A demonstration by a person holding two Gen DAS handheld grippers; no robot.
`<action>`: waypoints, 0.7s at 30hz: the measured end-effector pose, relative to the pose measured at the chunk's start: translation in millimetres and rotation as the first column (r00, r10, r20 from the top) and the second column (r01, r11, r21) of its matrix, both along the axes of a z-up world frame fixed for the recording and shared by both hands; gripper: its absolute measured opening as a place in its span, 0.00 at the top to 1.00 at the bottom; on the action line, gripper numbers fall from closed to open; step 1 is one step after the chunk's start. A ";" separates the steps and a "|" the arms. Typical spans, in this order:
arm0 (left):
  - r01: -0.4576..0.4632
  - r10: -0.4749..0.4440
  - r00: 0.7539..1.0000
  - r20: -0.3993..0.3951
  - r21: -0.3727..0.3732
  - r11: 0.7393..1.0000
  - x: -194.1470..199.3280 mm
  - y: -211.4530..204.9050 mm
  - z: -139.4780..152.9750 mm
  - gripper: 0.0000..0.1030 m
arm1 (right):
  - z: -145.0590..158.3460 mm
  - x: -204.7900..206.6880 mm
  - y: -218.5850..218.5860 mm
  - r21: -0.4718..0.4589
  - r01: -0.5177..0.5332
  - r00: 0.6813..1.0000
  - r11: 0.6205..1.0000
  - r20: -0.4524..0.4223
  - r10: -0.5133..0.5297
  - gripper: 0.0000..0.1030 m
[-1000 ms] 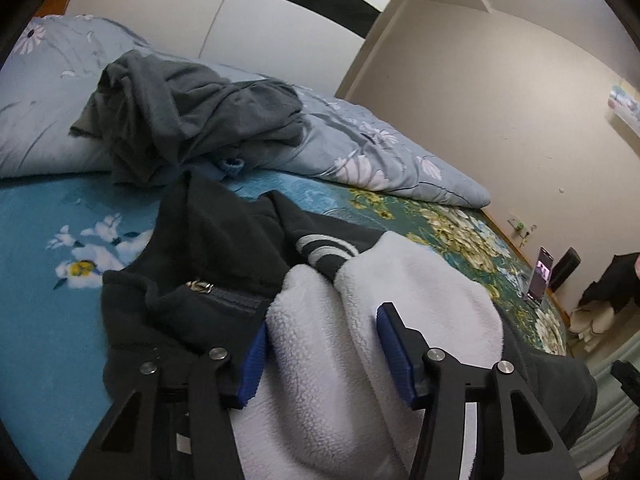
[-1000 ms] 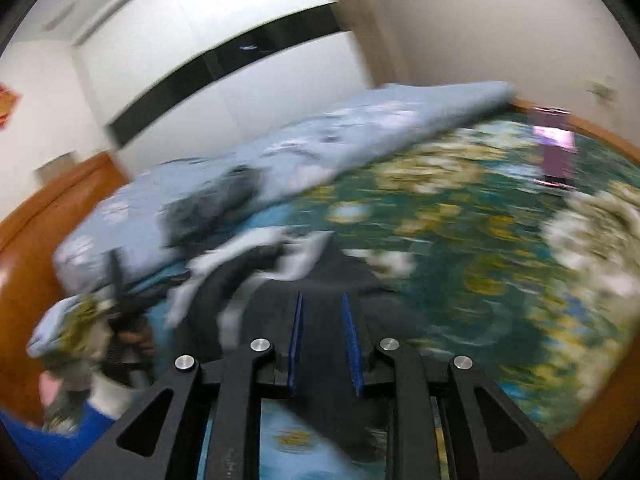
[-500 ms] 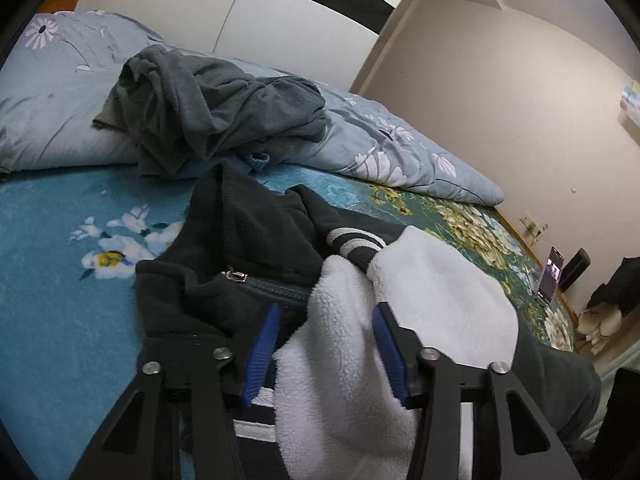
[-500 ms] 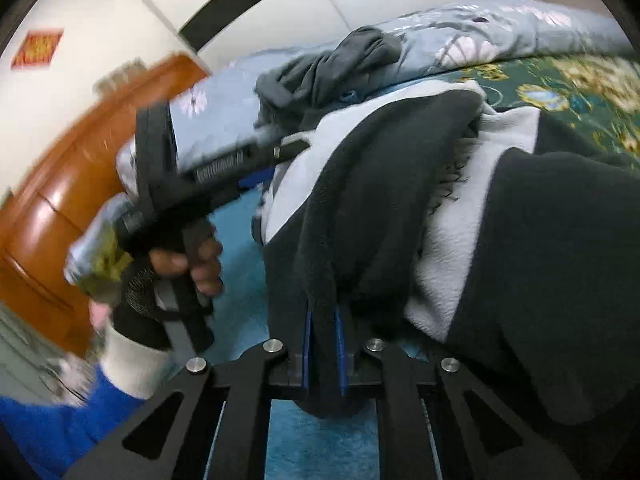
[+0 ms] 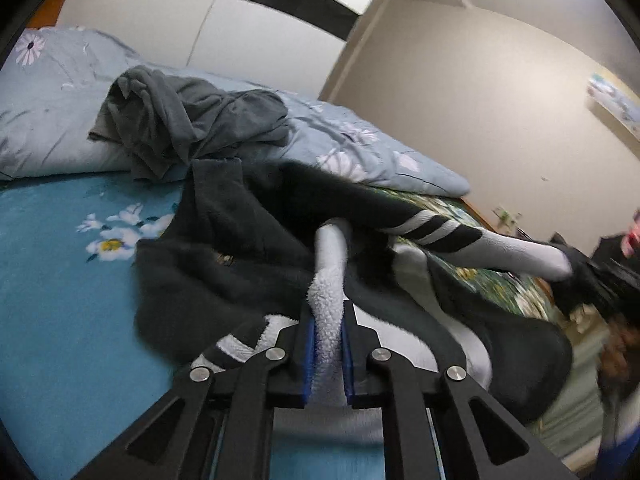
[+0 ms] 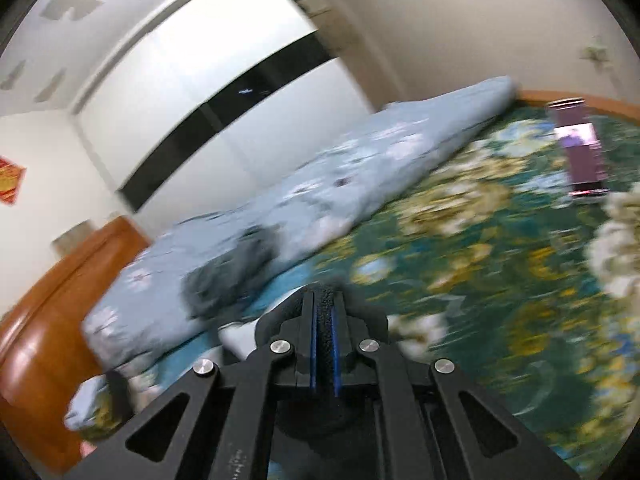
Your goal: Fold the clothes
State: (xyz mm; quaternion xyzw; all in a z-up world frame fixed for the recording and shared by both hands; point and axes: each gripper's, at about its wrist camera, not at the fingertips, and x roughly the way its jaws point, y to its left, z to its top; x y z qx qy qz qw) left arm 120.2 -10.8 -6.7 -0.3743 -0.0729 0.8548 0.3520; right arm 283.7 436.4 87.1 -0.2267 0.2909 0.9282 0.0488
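A black fleece jacket with white lining and striped cuffs lies crumpled on the teal floral bedspread. My left gripper is shut on a fold of its white fleece lining. One sleeve stretches taut to the right, where my right gripper holds its end. In the blurred right wrist view, my right gripper is shut on dark jacket fabric, high over the bed.
A heap of grey clothes rests on the pale blue floral duvet along the far side of the bed. A phone lies near the bed's far edge. A wooden headboard stands on the left, white wardrobe doors behind.
My left gripper has shut on the white lining; it stood open around it before. My right gripper has pulled the sleeve away to the right, stretching it taut.
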 end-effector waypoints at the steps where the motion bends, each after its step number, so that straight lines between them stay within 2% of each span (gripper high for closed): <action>1: 0.004 -0.004 1.000 -0.004 -0.020 1.000 7.9 -6.7 -1.7 0.89 | -2.8 0.1 7.7 0.011 0.022 1.000 1.000 0.020 -0.022 0.95; 4: 0.014 -0.015 1.000 -0.017 -0.080 0.997 31.6 -27.0 -6.6 0.88 | -19.2 -8.4 15.9 0.045 0.048 0.994 0.998 0.092 -0.052 0.95; 8: -0.007 0.010 1.000 0.030 -0.101 0.995 44.7 -48.7 -18.3 0.85 | -36.7 -19.2 15.7 0.092 0.076 0.983 0.993 0.160 -0.090 0.93; 10: -0.021 0.023 0.999 0.022 -0.093 0.995 49.2 -56.4 -13.8 0.78 | -34.4 -23.5 11.1 0.119 0.076 0.980 0.990 0.175 -0.096 0.91; 11: -0.028 0.030 0.999 0.016 -0.089 0.996 51.4 -60.0 -11.2 0.75 | -30.0 -25.2 6.6 0.155 0.071 0.979 0.985 0.181 -0.099 0.91; 13: -0.050 0.048 0.999 -0.019 -0.101 0.994 53.4 -68.9 -2.0 0.63 | -16.5 -27.1 -5.9 0.261 0.059 0.976 0.964 0.186 -0.110 0.85; 15: -0.079 0.074 0.996 -0.046 -0.106 0.991 49.0 -77.2 5.1 0.50 | -2.0 -30.7 -23.7 0.383 0.046 0.978 0.923 0.172 -0.120 0.69; 16: -0.097 0.093 0.995 -0.047 -0.100 0.990 38.8 -79.2 4.9 0.45 | 5.3 -35.1 -34.3 0.425 0.030 0.981 0.905 0.160 -0.107 0.64; 17: -0.115 0.111 0.993 -0.045 -0.093 0.989 27.7 -80.7 4.0 0.44 | 11.5 -42.0 -44.4 0.448 0.010 0.985 0.894 0.148 -0.085 0.59; 18: -0.133 0.130 0.991 -0.044 -0.086 0.987 16.6 -82.1 3.1 0.43 | 14.5 -53.0 -56.8 0.448 -0.031 0.989 0.894 0.145 -0.038 0.59; 19: -0.155 0.153 0.988 -0.029 -0.080 0.985 0.3 -80.2 -1.4 0.43 | 12.4 -71.1 -72.9 0.408 -0.111 0.986 0.906 0.157 0.050 0.59; 21: -0.199 0.201 0.979 0.028 -0.063 0.978 -33.2 -75.1 -15.9 0.43 | 8.2 -107.4 -105.0 0.325 -0.269 0.960 0.907 0.168 0.225 0.59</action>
